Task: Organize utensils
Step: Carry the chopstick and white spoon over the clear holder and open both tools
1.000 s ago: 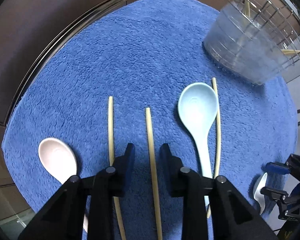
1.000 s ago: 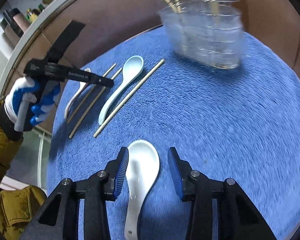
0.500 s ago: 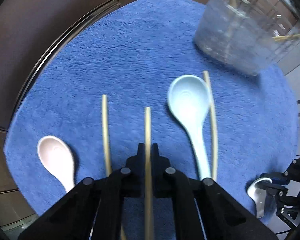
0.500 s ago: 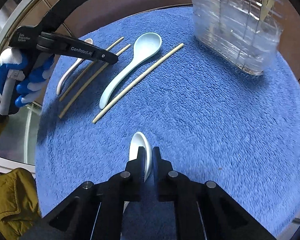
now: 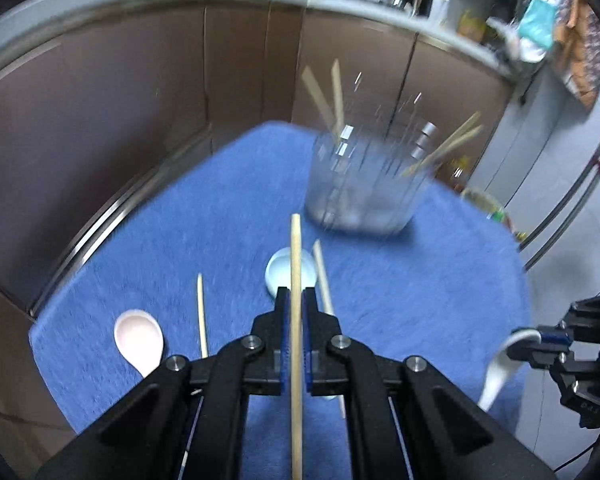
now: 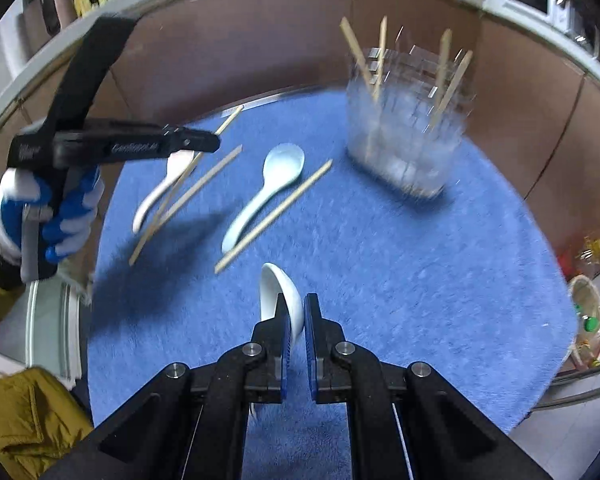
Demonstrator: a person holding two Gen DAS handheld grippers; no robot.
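My left gripper (image 5: 296, 300) is shut on a pale wooden chopstick (image 5: 296, 248), held off the blue mat (image 5: 420, 300) and pointing at the clear utensil holder (image 5: 364, 184). Beneath it lie a light blue spoon (image 5: 278, 276), two more chopsticks (image 5: 324, 276) (image 5: 201, 312) and a pink spoon (image 5: 138, 336). My right gripper (image 6: 296, 312) is shut on a white spoon (image 6: 276, 288), which is tipped on its edge above the mat. The right wrist view shows the left gripper (image 6: 214, 142) with its chopstick (image 6: 156, 224). The holder (image 6: 408, 140) has several chopsticks standing in it.
Brown cabinet fronts (image 5: 140, 100) curve round the far edge of the mat, with a metal strip along the edge. A gloved hand (image 6: 40, 216) and a mustard sleeve (image 6: 20, 420) are at the left. A small basket (image 6: 588, 312) stands beyond the mat's right edge.
Both grippers went from open to shut, the left on the middle chopstick and the right on the white spoon. Both then rose and tilted up, so the holder and the cabinets came into view.
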